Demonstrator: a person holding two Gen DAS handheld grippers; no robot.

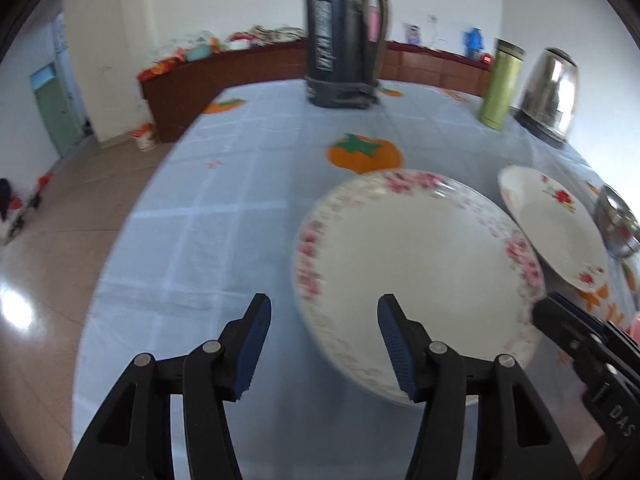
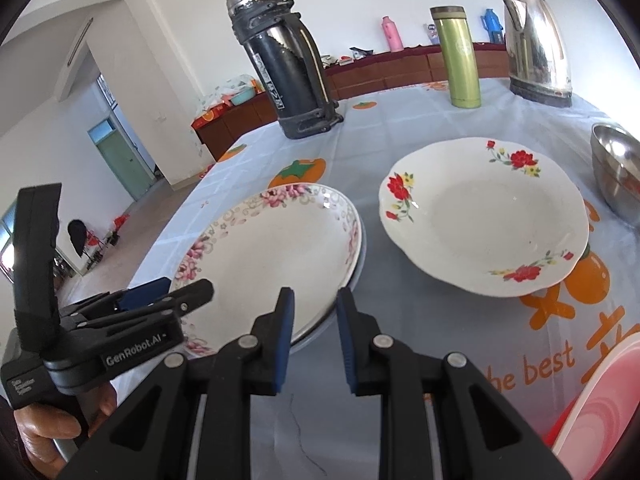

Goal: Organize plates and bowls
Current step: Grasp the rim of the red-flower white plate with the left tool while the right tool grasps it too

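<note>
A white plate with a pink flower rim [image 1: 416,264] [image 2: 272,256] lies on the blue tablecloth, seemingly on top of another plate. A white plate with red flowers [image 2: 484,216] [image 1: 556,224] lies to its right. A steel bowl [image 2: 618,168] [image 1: 618,222] stands at the far right. My left gripper [image 1: 324,344] is open, its right finger over the pink plate's near-left rim; it also shows in the right wrist view [image 2: 172,292]. My right gripper [image 2: 314,340] is open and empty just before the pink plate's near edge; its tip shows in the left wrist view [image 1: 556,312].
A dark thermos jug [image 2: 288,68] stands at the back of the table, a green flask [image 2: 460,60] and a steel kettle [image 2: 536,44] at the back right. A pink-red object [image 2: 600,400] lies at the near right. The table's left edge drops to the floor.
</note>
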